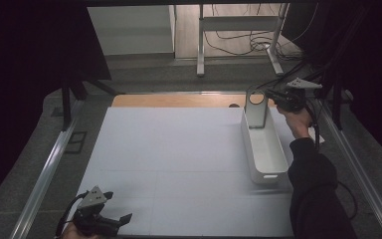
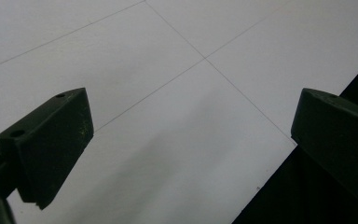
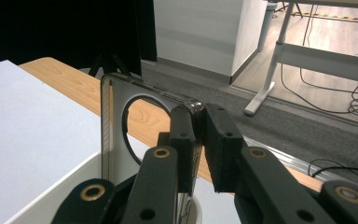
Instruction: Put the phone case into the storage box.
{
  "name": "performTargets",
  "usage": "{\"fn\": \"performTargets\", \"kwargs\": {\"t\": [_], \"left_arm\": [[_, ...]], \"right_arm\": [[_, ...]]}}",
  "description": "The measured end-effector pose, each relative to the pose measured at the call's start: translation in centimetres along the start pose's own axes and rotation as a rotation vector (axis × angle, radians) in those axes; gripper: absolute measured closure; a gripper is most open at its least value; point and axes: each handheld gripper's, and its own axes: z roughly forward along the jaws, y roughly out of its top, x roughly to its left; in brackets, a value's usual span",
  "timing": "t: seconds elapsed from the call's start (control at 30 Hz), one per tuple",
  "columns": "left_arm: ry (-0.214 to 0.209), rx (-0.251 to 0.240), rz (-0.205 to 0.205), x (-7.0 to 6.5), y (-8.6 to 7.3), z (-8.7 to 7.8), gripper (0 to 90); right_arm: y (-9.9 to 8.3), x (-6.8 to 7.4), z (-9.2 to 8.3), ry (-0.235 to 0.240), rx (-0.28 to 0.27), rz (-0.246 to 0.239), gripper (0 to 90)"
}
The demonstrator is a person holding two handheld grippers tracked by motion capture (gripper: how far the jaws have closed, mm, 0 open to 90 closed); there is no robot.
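Observation:
A clear phone case (image 1: 255, 113) with a round camera hole stands upright over the far end of a long white bin (image 1: 267, 175). My right gripper (image 1: 272, 96) is shut on the case's top right edge. In the right gripper view the two black pads pinch that edge at my right gripper (image 3: 201, 135), with the case (image 3: 114, 140) hanging above the bin's rim (image 3: 51, 196). My left gripper (image 1: 118, 207) rests at the near left corner of the white mat, open with nothing in it. In its own view my left gripper (image 2: 191, 121) has wide-apart jaws over bare mat.
A white mat (image 1: 179, 159) covers the table, with a wooden strip (image 1: 179, 101) along its far edge. Metal rails (image 1: 45, 179) run down both sides. Desk legs and cables (image 1: 238, 35) stand on the floor beyond. The person's dark sleeve (image 1: 313, 189) lies beside the bin.

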Motion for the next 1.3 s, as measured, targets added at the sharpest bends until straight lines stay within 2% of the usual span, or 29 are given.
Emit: {"fn": "performTargets", "kwargs": {"t": [0.3,0.63,0.73,0.93,0.97,1.03,1.2,1.3], "left_arm": [[0.002,0.0,0.004,0.0,0.0,0.0,0.1],[0.001,-0.002,0.002,0.0,0.0,0.0,0.0],[0.001,-0.003,0.002,0.0,0.0,-0.1,0.0],[0.0,-0.01,-0.003,0.0,-0.1,-0.1,0.0],[0.0,-0.014,-0.006,0.1,-0.1,-0.2,0.0],[0.001,-0.017,-0.008,0.1,-0.1,-0.2,0.0],[-0.001,-0.02,-0.008,0.1,-0.2,-0.3,0.0],[-0.003,-0.022,-0.008,0.1,-0.2,-0.3,0.0]], "right_arm": [[0.0,0.1,0.2,-0.045,0.01,0.016,78.5],[0.0,0.4,0.5,-0.064,0.039,0.01,71.1],[0.1,0.5,0.5,-0.059,0.063,0.009,66.8],[0.2,0.8,0.3,-0.078,0.071,0.018,56.6],[0.3,0.8,0.0,-0.084,0.091,0.022,51.6],[0.3,0.9,-0.1,-0.086,0.092,0.028,49.9],[0.5,1.4,-0.9,-0.086,0.138,0.069,37.7],[0.6,1.6,-1.2,-0.084,0.153,0.076,34.9]]}}
